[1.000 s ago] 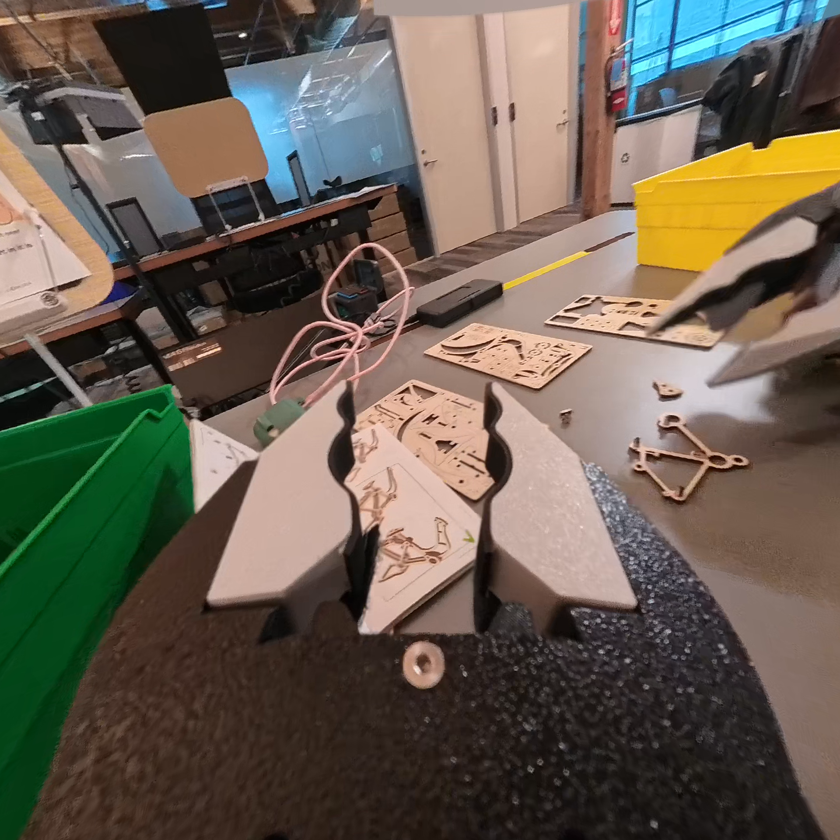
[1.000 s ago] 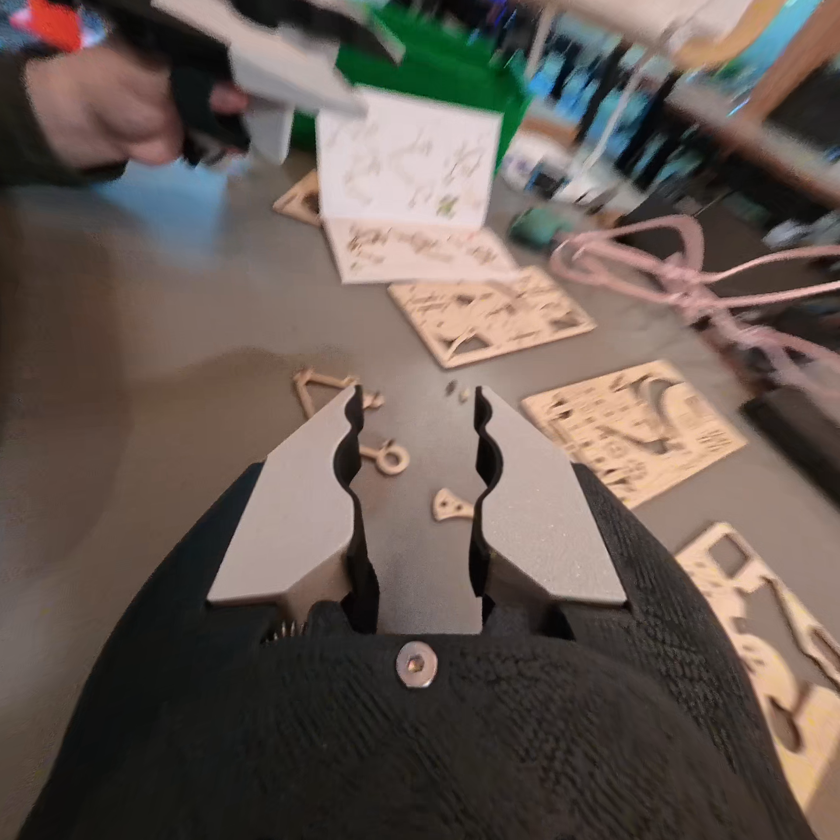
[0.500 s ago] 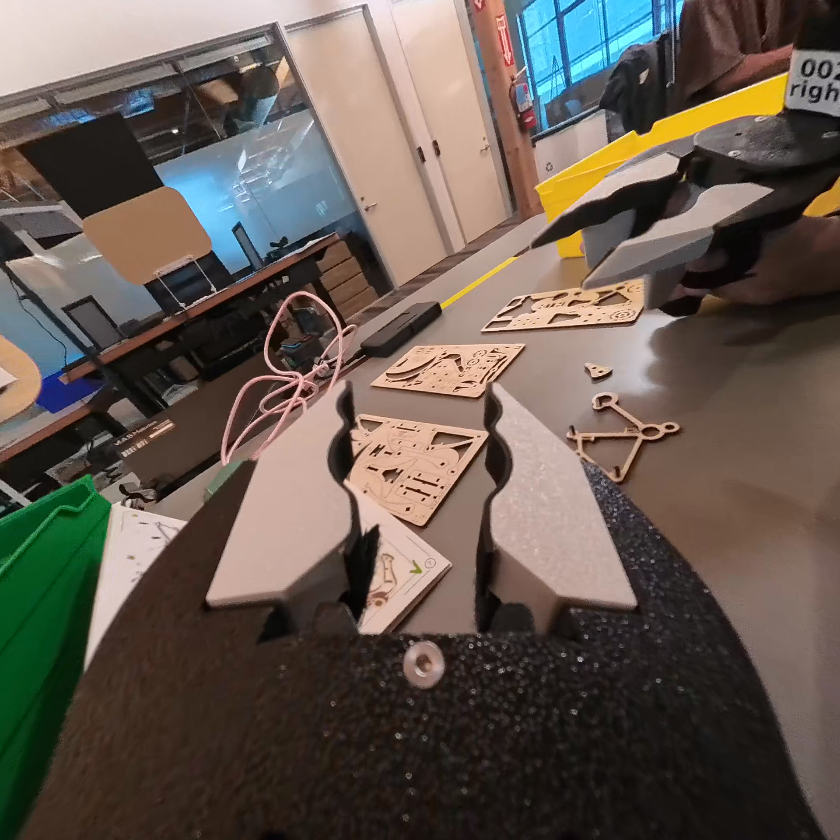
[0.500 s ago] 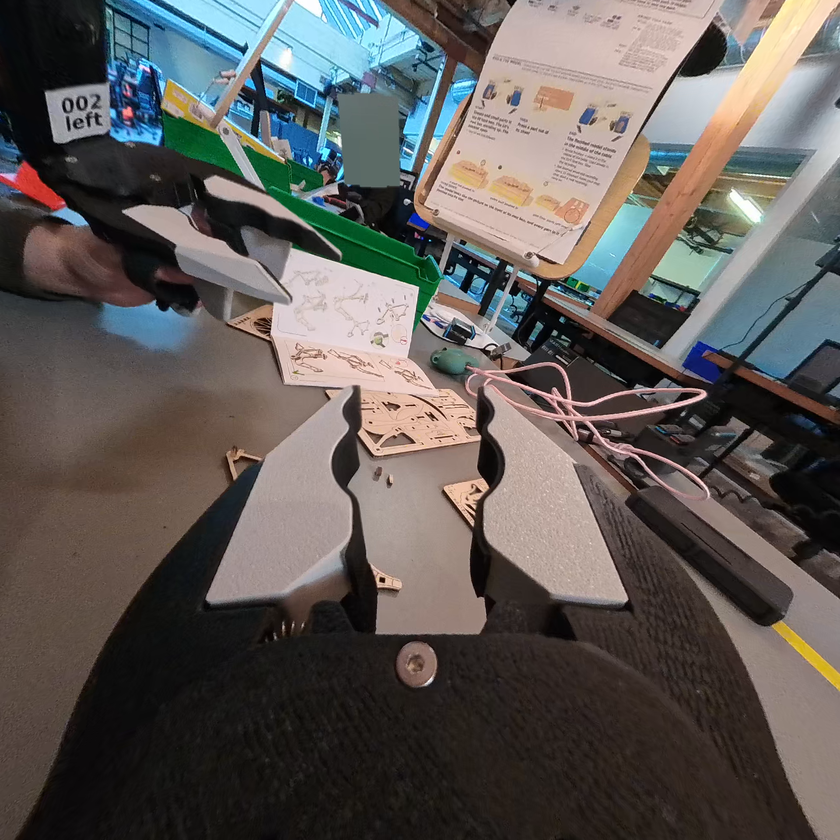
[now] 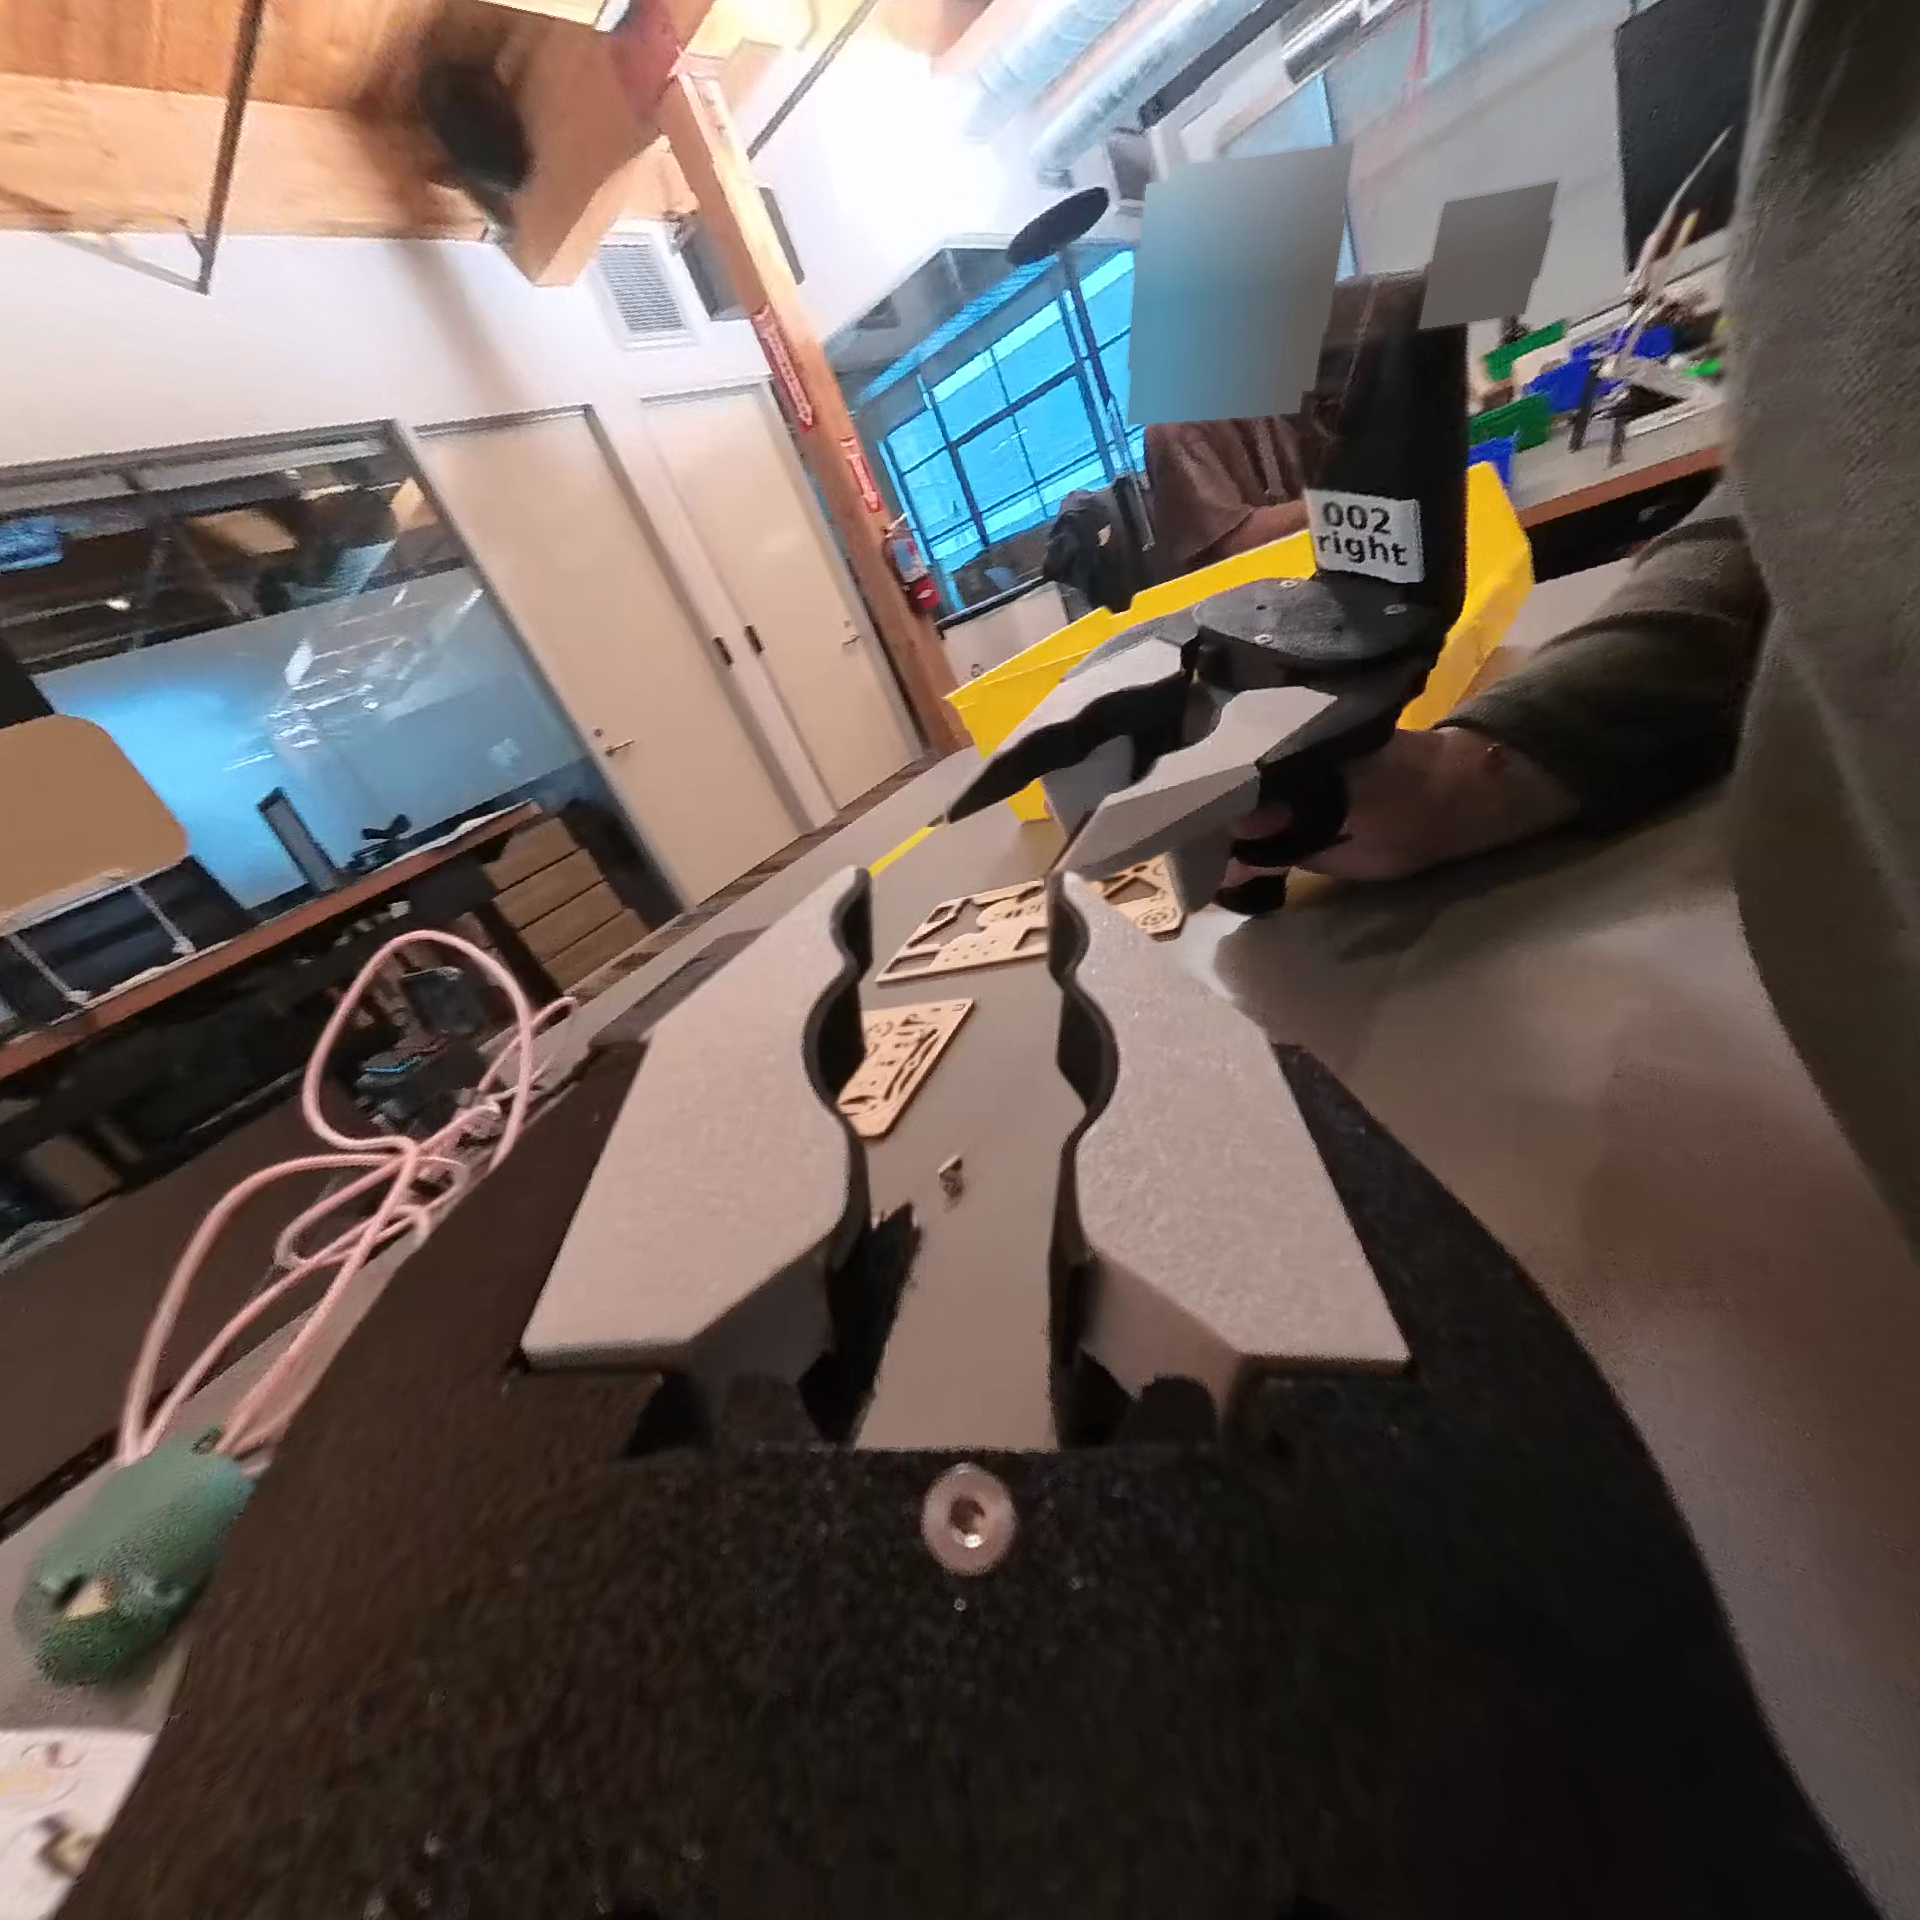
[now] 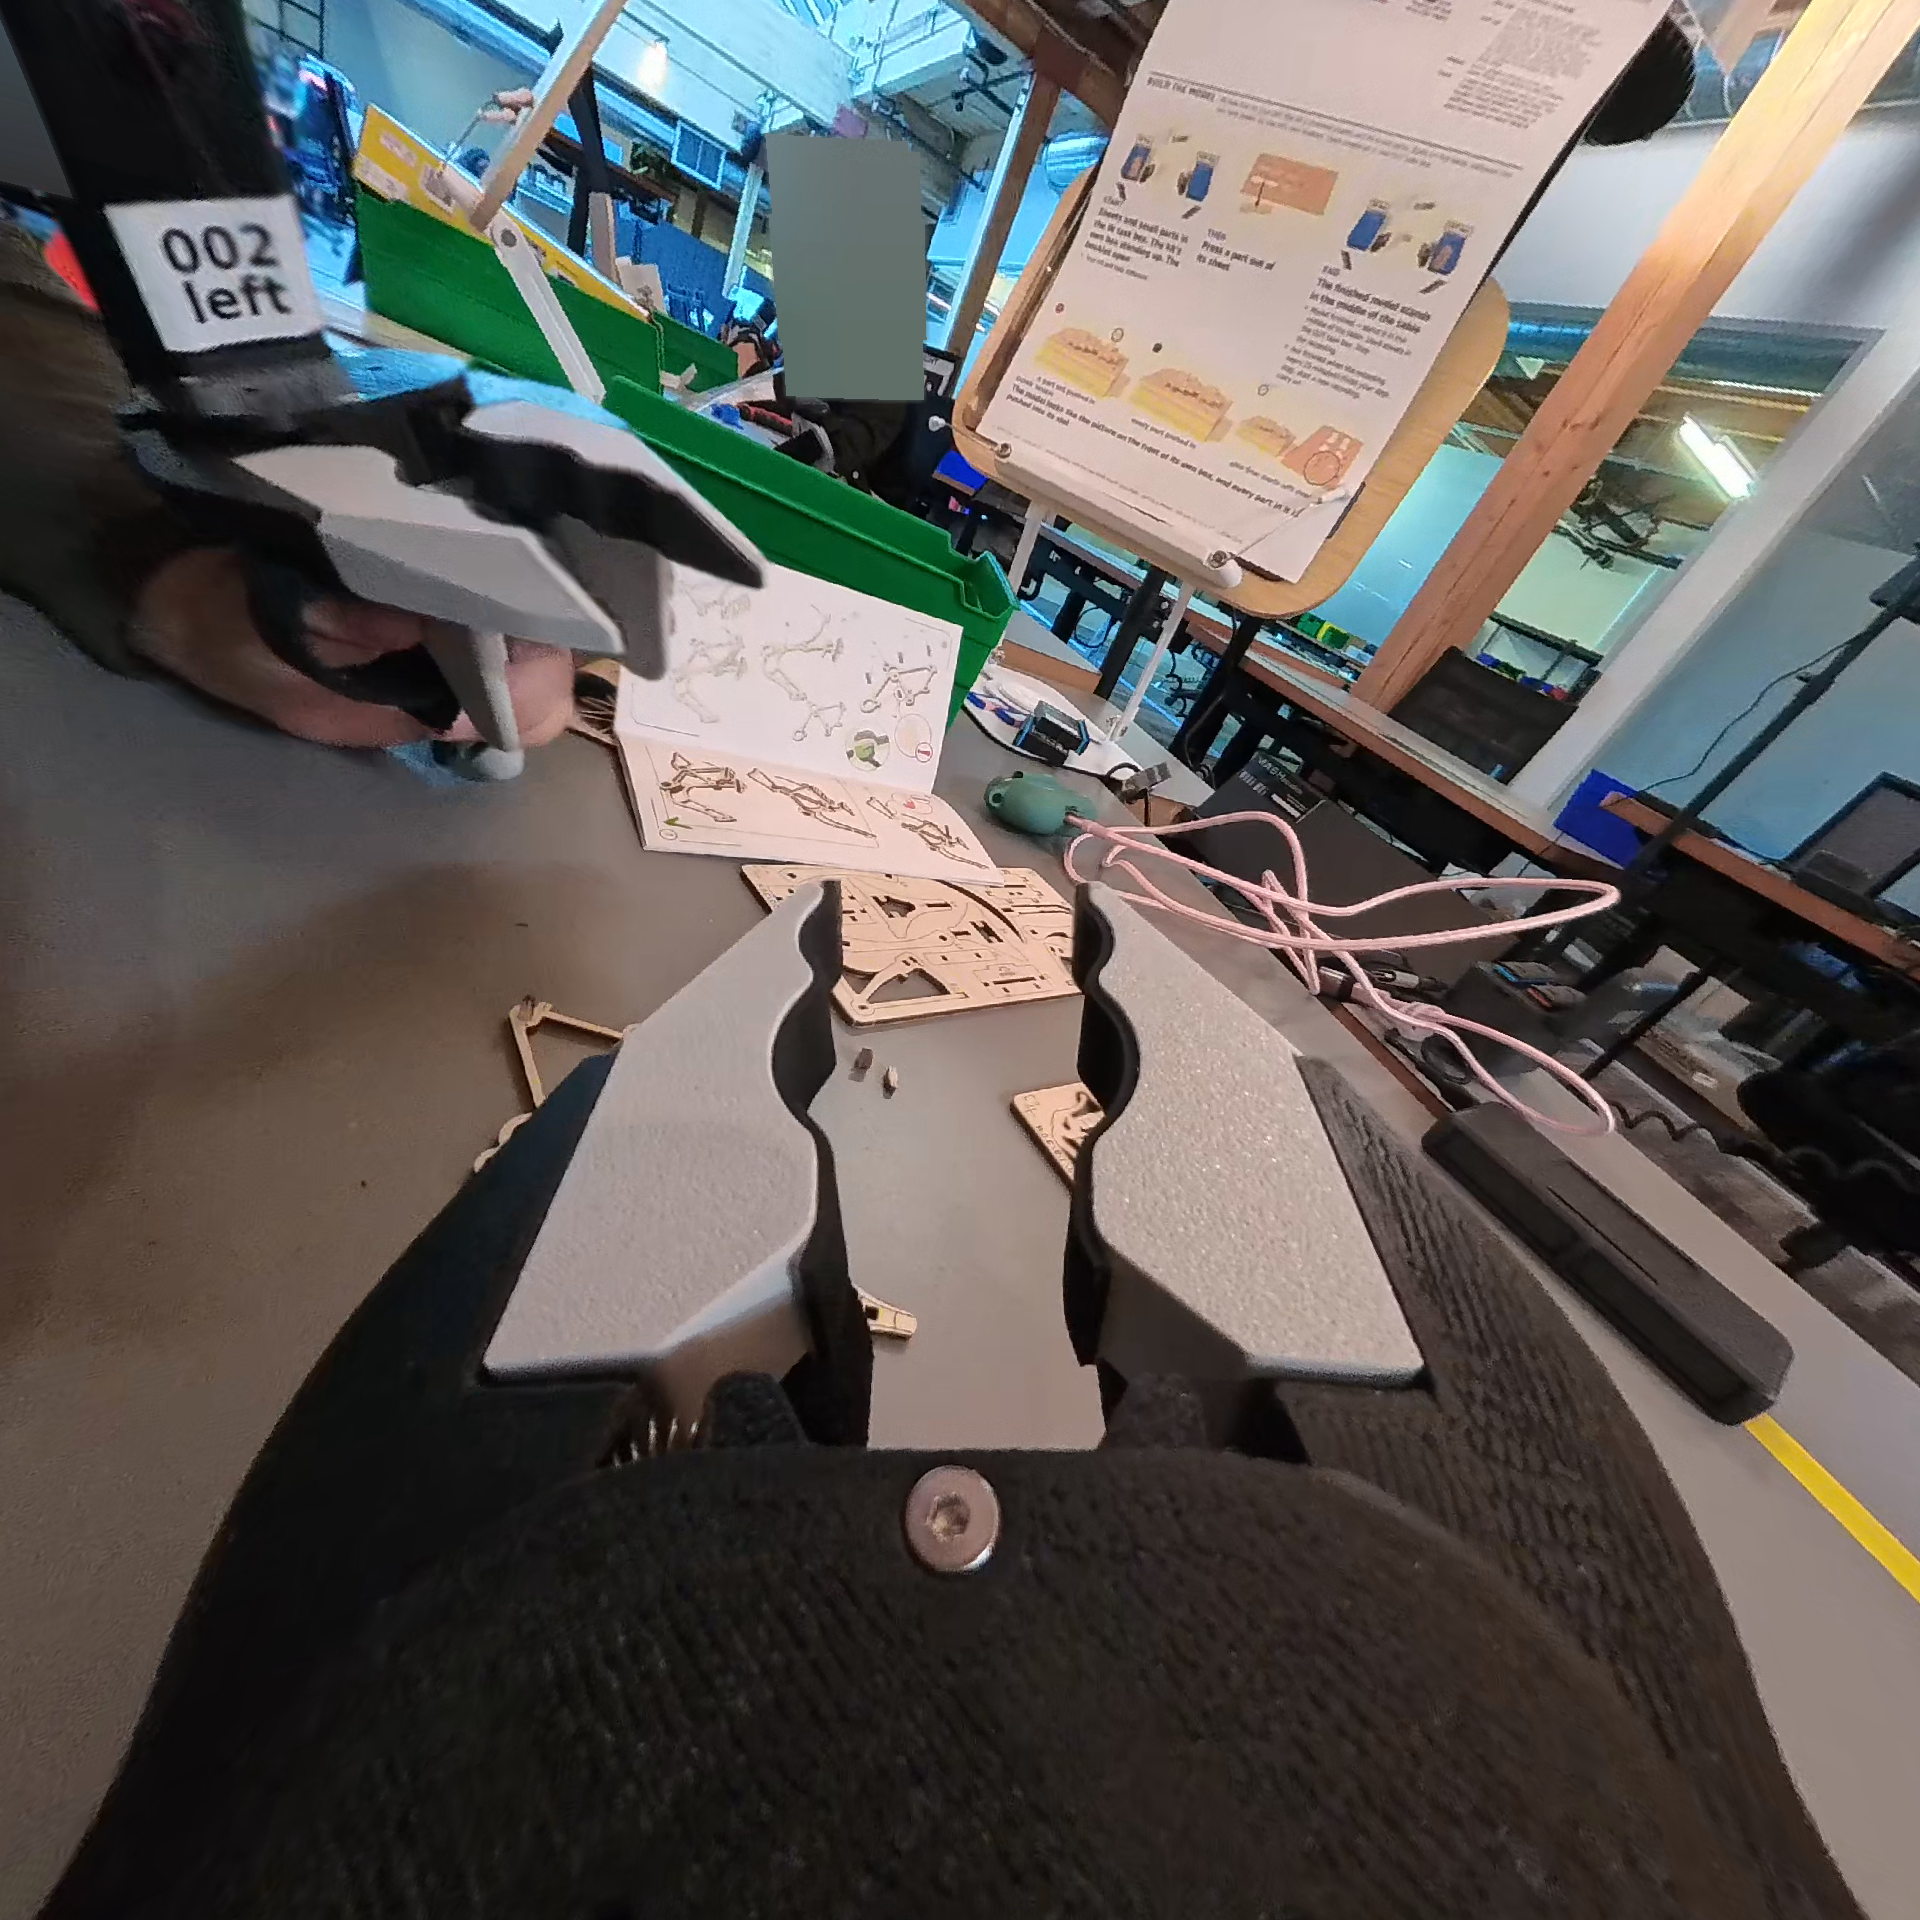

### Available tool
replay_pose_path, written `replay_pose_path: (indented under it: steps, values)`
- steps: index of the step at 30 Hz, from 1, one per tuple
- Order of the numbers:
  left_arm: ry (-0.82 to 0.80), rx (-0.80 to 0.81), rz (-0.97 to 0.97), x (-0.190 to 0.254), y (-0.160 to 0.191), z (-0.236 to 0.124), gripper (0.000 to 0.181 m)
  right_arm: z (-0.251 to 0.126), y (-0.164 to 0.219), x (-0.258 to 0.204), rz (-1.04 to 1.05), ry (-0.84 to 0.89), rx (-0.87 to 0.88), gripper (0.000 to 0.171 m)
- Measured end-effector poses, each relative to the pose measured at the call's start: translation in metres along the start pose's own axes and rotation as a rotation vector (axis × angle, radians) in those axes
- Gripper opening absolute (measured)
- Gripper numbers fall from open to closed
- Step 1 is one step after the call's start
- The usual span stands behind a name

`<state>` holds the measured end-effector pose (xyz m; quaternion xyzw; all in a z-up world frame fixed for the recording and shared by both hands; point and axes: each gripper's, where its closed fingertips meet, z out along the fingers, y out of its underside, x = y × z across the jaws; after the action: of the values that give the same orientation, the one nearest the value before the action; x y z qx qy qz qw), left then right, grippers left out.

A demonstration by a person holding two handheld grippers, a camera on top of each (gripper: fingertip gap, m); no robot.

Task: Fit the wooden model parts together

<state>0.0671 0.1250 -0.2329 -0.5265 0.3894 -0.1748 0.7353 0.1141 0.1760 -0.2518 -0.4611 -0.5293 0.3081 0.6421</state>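
Both tongs held above the grey bench (image 6: 260, 987), each released and empty. Left tongs (image 5: 956, 904): a laser-cut wooden sheet (image 5: 904, 1060) lies between its tips. Right tongs (image 6: 951, 914): another wooden parts sheet (image 6: 935, 951) just ahead, two tiny wooden bits (image 6: 873, 1070) between the fingers (instruction booklet (image 6: 800, 748) beyond).

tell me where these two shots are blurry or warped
Left wrist view: ceiling beam at top left is smeared, doors lean from wide-angle warp, near fingers sharp. Right wrist view: the hand under the left gripper is soft, table near it blurred, booklet and cord crisp.
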Motion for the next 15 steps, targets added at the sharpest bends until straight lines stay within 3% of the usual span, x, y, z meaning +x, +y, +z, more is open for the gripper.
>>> replay_pose_path:
  steps: [8,15]
  values:
    - [-0.066,0.012,-0.251,-0.030,0.007,-0.009,0.018,-0.001,0.000,-0.004,-0.018,-0.018,0.002,0.040]
    - [-0.041,0.000,-0.206,-0.022,0.007,-0.007,0.010,-0.002,0.000,-0.003,-0.018,-0.011,0.001,0.039]
